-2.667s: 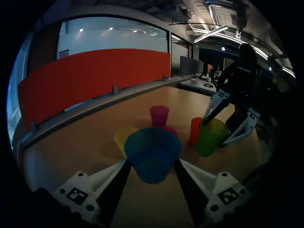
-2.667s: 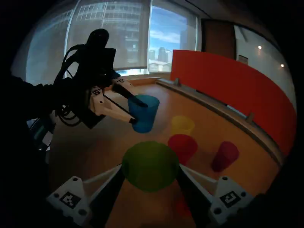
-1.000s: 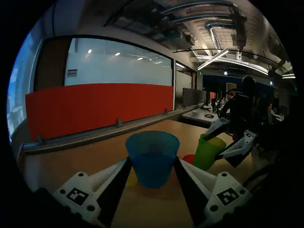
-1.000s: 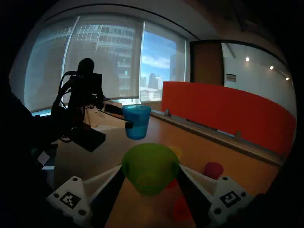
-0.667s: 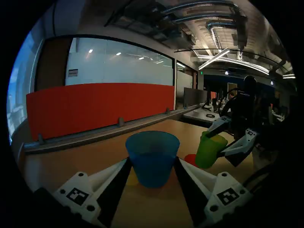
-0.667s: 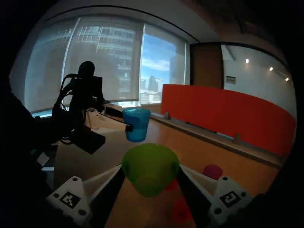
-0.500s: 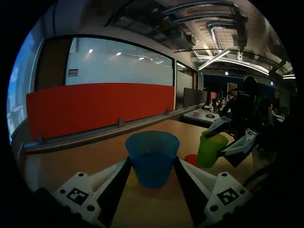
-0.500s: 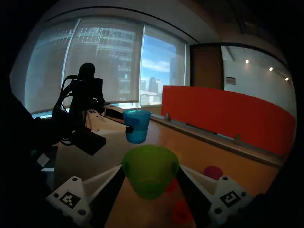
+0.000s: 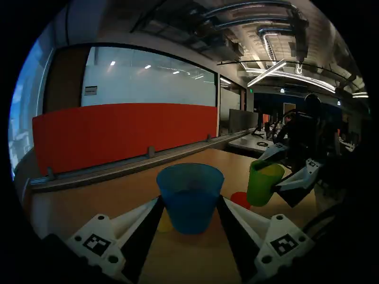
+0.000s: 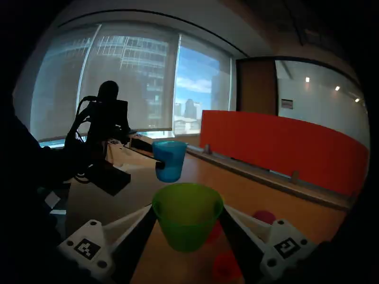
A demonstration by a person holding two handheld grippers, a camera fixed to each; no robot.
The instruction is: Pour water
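Note:
A blue cup (image 9: 190, 199) stands upright between the fingers of my left gripper (image 9: 189, 204), which is shut on it; its lower part looks darker, like liquid. Up to the right, my right gripper (image 9: 276, 177) holds a green cup (image 9: 263, 182) above the table. In the right gripper view that green cup (image 10: 187, 222) sits upright with my right gripper (image 10: 187, 214) shut on it. Beyond it, a little to the left, hangs the blue cup (image 10: 168, 160) in my left gripper (image 10: 154, 158), held by a person's dark arm.
On the wooden table (image 9: 118, 199) stand a red cup (image 9: 241, 199) and a yellow cup (image 9: 165, 223), partly behind my left finger. A magenta cup (image 10: 264, 217) and a red cup (image 10: 215, 232) lie below the green one. An orange partition (image 9: 123, 130) runs along the table's far edge.
Both cups have been lifted off the table and both views tipped up toward the room. Over the last second the green cup rose a little and stands more upright.

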